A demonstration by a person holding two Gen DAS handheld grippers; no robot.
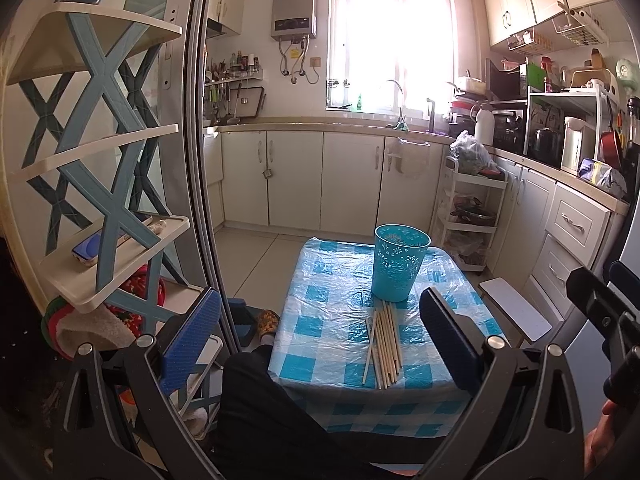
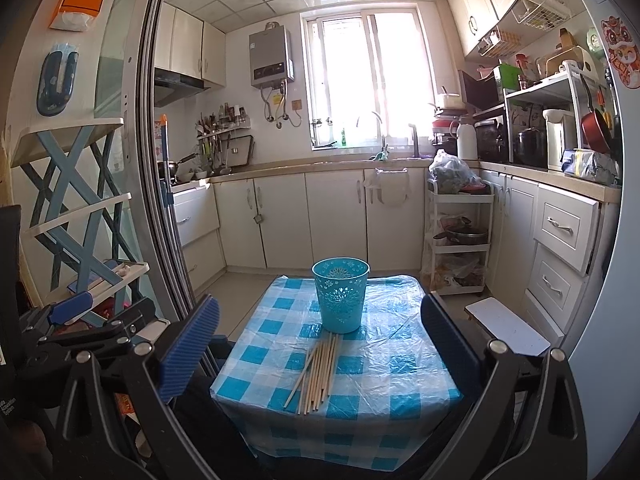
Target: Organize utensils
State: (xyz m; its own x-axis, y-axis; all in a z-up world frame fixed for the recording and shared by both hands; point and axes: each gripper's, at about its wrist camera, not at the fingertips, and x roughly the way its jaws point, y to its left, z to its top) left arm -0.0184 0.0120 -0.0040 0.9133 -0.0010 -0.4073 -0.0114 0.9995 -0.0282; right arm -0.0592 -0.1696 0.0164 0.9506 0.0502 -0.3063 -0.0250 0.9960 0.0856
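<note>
A bundle of several wooden chopsticks (image 1: 385,344) lies on a small table with a blue-and-white checked cloth (image 1: 320,320). It also shows in the right wrist view (image 2: 319,368). A turquoise perforated plastic bin (image 1: 400,262) stands upright just behind the chopsticks, seen too in the right wrist view (image 2: 340,294). My left gripper (image 1: 320,332) is open and empty, held back from the table. My right gripper (image 2: 320,340) is open and empty, also short of the table. The right gripper shows at the right edge of the left wrist view (image 1: 604,312).
A blue-and-cream shelf rack (image 1: 100,152) stands left of a sliding door frame (image 1: 200,160). White kitchen cabinets (image 2: 320,216) line the back and right. A white trolley (image 2: 460,236) and a small white stool (image 2: 506,326) stand right of the table. A dark-trousered leg (image 1: 260,408) is below.
</note>
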